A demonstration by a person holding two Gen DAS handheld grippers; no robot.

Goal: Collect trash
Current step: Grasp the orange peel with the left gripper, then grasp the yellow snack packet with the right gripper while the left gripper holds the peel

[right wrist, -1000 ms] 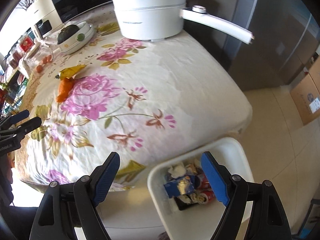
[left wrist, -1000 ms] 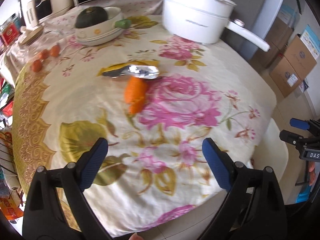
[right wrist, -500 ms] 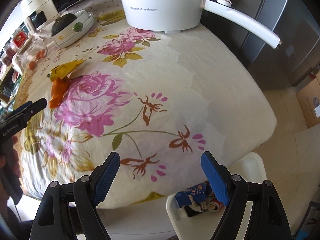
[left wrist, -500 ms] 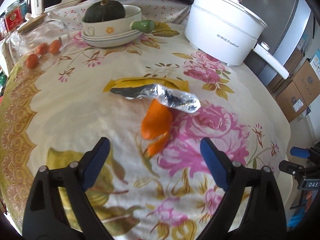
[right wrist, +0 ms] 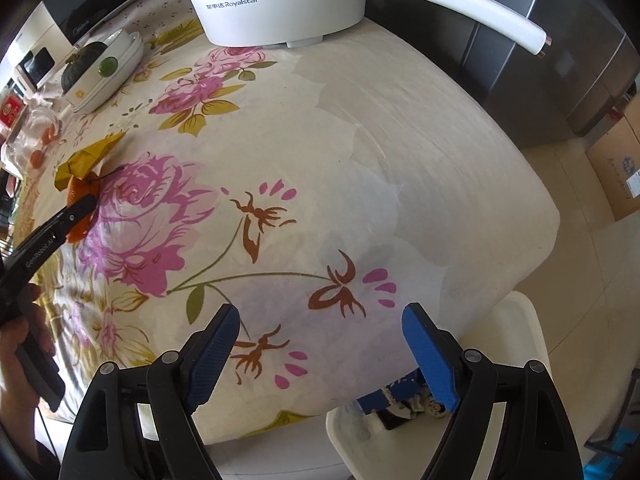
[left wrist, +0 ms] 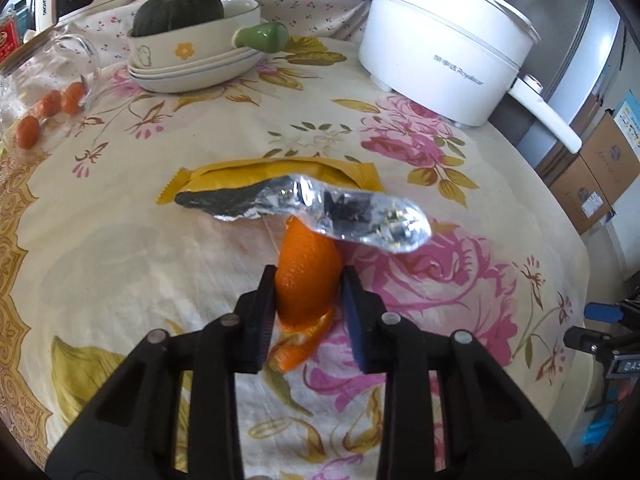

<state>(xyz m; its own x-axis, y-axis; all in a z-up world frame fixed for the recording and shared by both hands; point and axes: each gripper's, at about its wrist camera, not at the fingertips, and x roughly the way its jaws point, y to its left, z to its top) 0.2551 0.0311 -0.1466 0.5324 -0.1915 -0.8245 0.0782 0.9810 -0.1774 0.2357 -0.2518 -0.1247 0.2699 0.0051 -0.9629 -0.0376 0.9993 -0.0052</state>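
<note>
An orange peel (left wrist: 308,256) lies on the flowered tablecloth (left wrist: 120,240), just in front of a crumpled foil wrapper (left wrist: 360,216) and a yellow wrapper (left wrist: 280,170). My left gripper (left wrist: 309,284) is closing its jaws around the peel, with both pads against its sides. The right wrist view shows the same peel (right wrist: 78,192) and the left gripper (right wrist: 86,206) at the far left. My right gripper (right wrist: 320,328) stands open with nothing in it over the table's near edge. Below it is a white bin (right wrist: 520,320) with trash (right wrist: 396,400) inside.
A white electric pot (left wrist: 440,52) with a long handle stands at the back right. A stack of bowls (left wrist: 192,52) holding a dark squash is at the back left, beside a tipped glass jar (left wrist: 52,92) with small orange fruits. Cardboard boxes (left wrist: 600,168) sit on the floor at right.
My left gripper moved forward and down to the orange peel, and its jaws went from wide open to closed around it. My right gripper sank toward the table edge and stayed open.
</note>
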